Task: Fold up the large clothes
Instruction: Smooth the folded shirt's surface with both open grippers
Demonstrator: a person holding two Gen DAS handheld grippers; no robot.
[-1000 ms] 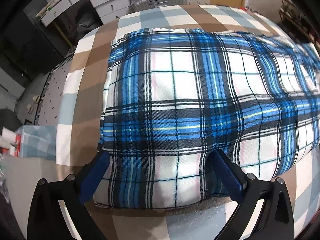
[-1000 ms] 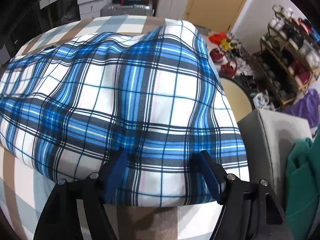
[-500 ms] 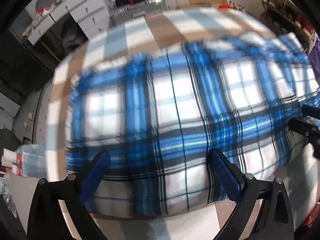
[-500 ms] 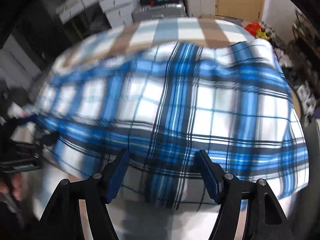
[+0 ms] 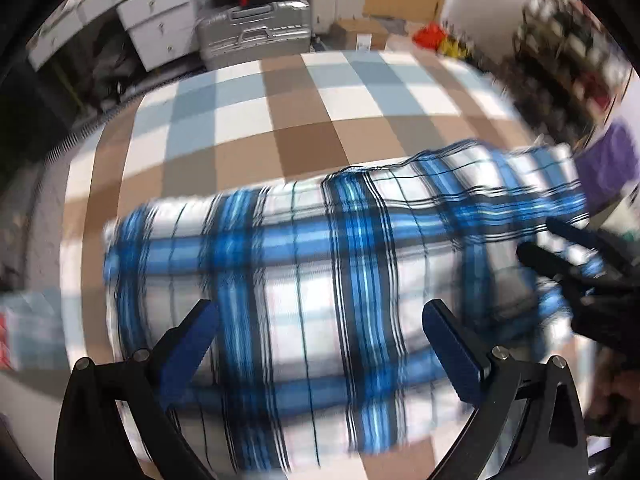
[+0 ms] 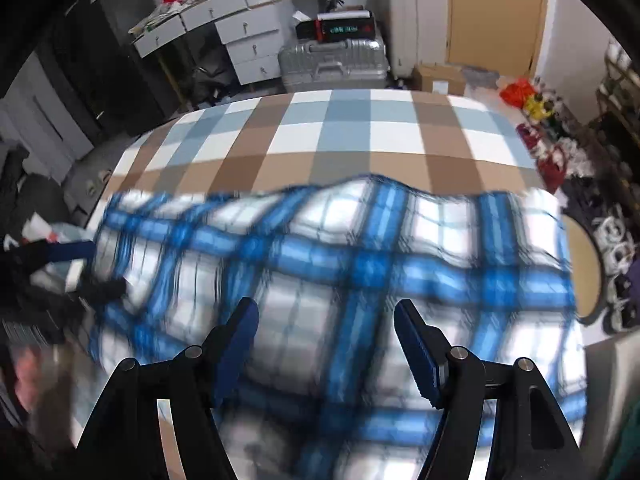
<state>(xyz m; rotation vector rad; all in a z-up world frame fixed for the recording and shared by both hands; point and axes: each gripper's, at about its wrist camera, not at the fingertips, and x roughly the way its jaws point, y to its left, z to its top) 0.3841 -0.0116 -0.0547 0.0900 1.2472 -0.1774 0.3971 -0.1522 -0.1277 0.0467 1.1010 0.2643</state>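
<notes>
On the bed's checked cover (image 6: 348, 136) of brown, pale blue and white squares, the blue-and-white plaid garment (image 5: 320, 288) lies across the near part, its far edge leaving the cover bare beyond it toward the silver suitcase (image 6: 334, 66) and the white drawers (image 6: 248, 40) at the back of the room. Your left gripper (image 5: 320, 348) sits over the garment's near edge with its blue pads (image 5: 188, 348) spread wide and plaid cloth filling the gap between them; your right gripper (image 6: 326, 340) is likewise spread over the cloth, pads apart. Whether either pair is touching the fabric cannot be told, since the garment is smeared by motion blur in both views. From the left wrist view, your right gripper shows at the garment's right end; from the right wrist view, your left gripper shows at the garment's left end, beside a blurred hand (image 6: 28, 372).
</notes>
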